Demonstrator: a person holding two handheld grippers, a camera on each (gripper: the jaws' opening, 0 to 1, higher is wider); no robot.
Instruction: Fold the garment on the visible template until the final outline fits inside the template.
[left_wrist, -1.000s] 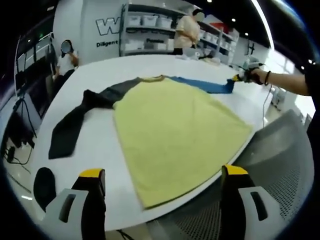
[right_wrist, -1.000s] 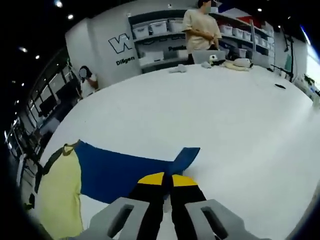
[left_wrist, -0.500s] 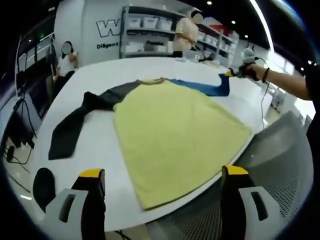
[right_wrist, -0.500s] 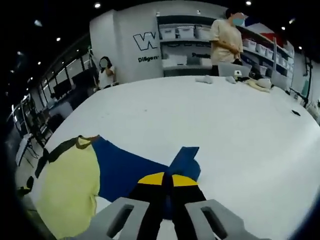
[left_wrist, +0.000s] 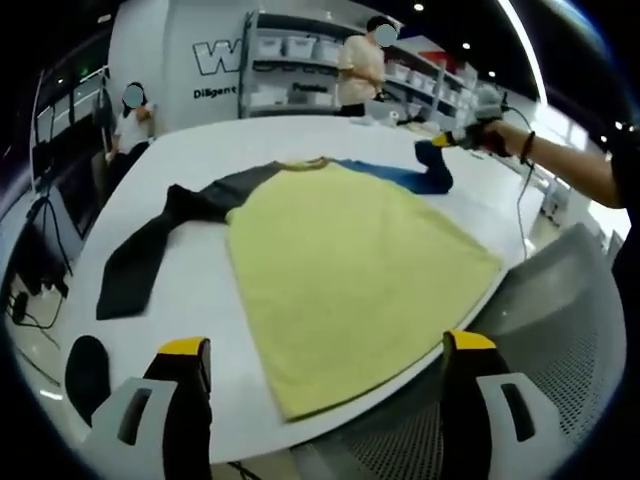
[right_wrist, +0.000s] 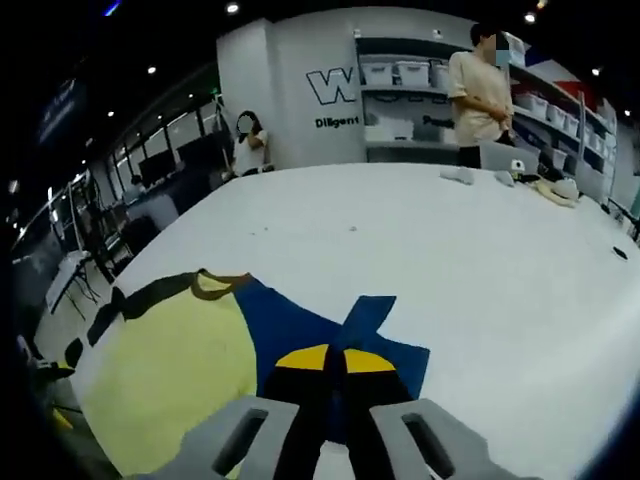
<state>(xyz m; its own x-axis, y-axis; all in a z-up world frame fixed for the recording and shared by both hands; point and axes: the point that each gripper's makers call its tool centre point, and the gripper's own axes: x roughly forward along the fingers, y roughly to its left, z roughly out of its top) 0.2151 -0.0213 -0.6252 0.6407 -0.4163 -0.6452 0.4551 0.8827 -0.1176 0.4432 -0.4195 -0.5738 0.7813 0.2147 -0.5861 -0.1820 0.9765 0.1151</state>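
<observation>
A shirt with a yellow body (left_wrist: 350, 260) lies flat on the white table (left_wrist: 200, 290). Its dark grey sleeve (left_wrist: 150, 245) stretches out to the left. Its blue sleeve (left_wrist: 400, 175) runs to the far right, where my right gripper (left_wrist: 440, 142) holds the cuff lifted off the table and folded back toward the body. In the right gripper view my right gripper (right_wrist: 334, 362) is shut on the blue sleeve (right_wrist: 320, 335), with the yellow body (right_wrist: 170, 370) to the left. My left gripper (left_wrist: 325, 350) stands open above the shirt's near hem, apart from it.
The table's near edge curves just below the hem, with a grey perforated chair (left_wrist: 560, 330) at the lower right. A person (left_wrist: 358, 75) stands at the far side by shelves with bins (left_wrist: 290, 60); another person (left_wrist: 130, 115) sits at far left. Small items (right_wrist: 555, 190) lie on the far table.
My right gripper has carried the blue cuff up and inward toward the shirt's body, so the sleeve now doubles back on itself. The left gripper has stayed still.
</observation>
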